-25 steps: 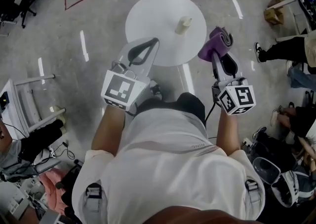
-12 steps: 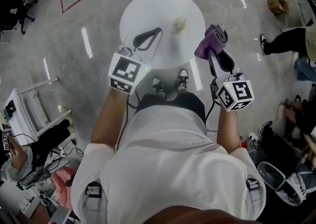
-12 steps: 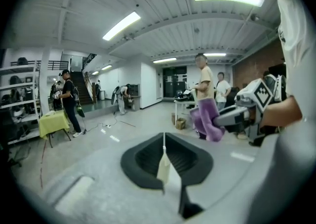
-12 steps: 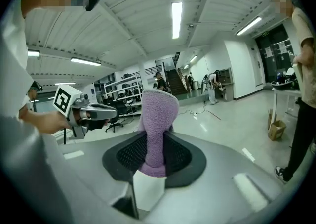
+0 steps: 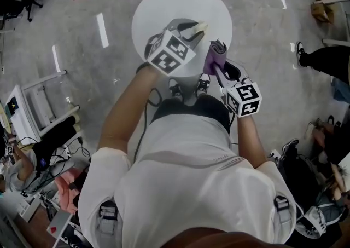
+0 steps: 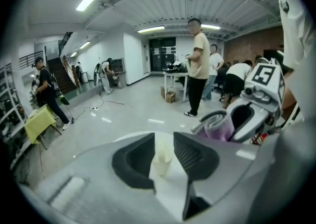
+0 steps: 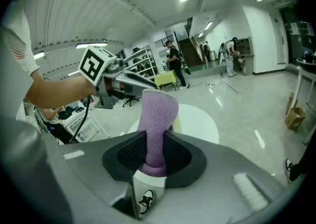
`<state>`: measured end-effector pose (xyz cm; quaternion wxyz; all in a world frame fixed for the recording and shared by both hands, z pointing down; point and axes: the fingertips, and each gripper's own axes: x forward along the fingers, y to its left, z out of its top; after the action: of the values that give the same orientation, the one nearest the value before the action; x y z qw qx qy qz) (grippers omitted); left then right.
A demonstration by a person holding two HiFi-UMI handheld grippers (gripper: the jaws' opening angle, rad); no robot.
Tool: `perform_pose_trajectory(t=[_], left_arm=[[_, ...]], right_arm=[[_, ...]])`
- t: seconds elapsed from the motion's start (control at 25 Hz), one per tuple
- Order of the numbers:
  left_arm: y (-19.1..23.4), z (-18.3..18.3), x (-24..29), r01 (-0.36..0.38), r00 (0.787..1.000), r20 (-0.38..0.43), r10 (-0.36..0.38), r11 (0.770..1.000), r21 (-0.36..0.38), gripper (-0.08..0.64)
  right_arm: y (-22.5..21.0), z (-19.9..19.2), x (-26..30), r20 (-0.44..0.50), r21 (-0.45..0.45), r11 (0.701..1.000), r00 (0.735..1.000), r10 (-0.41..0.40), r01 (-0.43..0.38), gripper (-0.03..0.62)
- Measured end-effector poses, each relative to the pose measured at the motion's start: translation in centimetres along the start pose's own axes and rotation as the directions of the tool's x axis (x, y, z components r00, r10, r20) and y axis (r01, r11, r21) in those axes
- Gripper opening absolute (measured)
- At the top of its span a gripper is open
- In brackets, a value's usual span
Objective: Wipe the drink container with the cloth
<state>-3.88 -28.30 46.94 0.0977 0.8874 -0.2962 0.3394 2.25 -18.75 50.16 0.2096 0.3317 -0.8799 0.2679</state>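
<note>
Fig.: Both forearms reach fwd & down over the round white table (image 5: 164,1). R gripper (image 7: 156,150), angled down at the near rim, jaws clamped on a rolled purple cloth (image 7: 157,114). L gripper (image 6: 163,145), tilted down, jaws just opened wide; cream drink container (image 6: 162,156) stands upright btw them, unpressed, near the cloth.

The container (image 6: 161,155) stands on the table (image 5: 164,6), between the jaws of the left gripper (image 5: 191,28), which have just been opening. The cloth (image 5: 213,55), in the right gripper (image 7: 155,155), is just right of it, at the table's near edge.
</note>
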Motion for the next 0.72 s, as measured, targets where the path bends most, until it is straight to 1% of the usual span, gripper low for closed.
perform_pose_trajectory(t=[0.2,0.28,0.32,0.4,0.44,0.52,0.6,0.72], left_arm=[[0.4,-2.1,4.0,0.01,0.993,-0.117,-0.005,0.999,0.043,0.12],[0.6,-2.7,4.5,0.008,0.99,-0.143,-0.001,0.999,0.051,0.12],[0.7,-2.9,4.6,0.005,0.989,-0.149,0.003,0.999,0.052,0.118],[0.9,-2.9,4.8,-0.007,0.987,-0.157,0.016,0.998,0.058,0.075],[1.0,-2.9,5.0,-0.012,0.987,-0.161,0.022,0.998,0.063,0.069],[1.0,-2.9,5.2,-0.017,0.985,-0.168,0.027,0.998,0.066,0.069],[1.1,-3.0,5.0,-0.015,0.985,-0.17,0.025,0.998,0.06,0.067],[1.4,-3.2,4.7,-0.013,0.985,-0.169,0.022,0.998,0.054,0.064]], right_arm=[[0.8,-3.6,3.1,-0.086,-0.002,0.996,0.993,0.084,-0.085,0.098],[1.5,-4.5,4.3,-0.118,-0.002,0.993,0.986,0.116,-0.117,0.098],[1.8,-4.9,5.0,-0.133,-0.002,0.991,0.982,0.132,-0.133,0.098],[2.2,-5.6,6.3,-0.161,-0.004,0.986,0.973,0.165,-0.168,0.098],[2.3,-5.9,7.2,-0.173,-0.004,0.983,0.968,0.181,-0.185,0.098],[2.3,-6.8,9.0,-0.198,0.005,0.979,0.959,0.203,-0.206,0.098],[2.3,-7.0,10.7,-0.215,0.006,0.978,0.955,0.206,-0.209,0.098],[2.9,-6.0,12.6,-0.21,-0.026,0.974,0.954,0.214,-0.224,0.098]])
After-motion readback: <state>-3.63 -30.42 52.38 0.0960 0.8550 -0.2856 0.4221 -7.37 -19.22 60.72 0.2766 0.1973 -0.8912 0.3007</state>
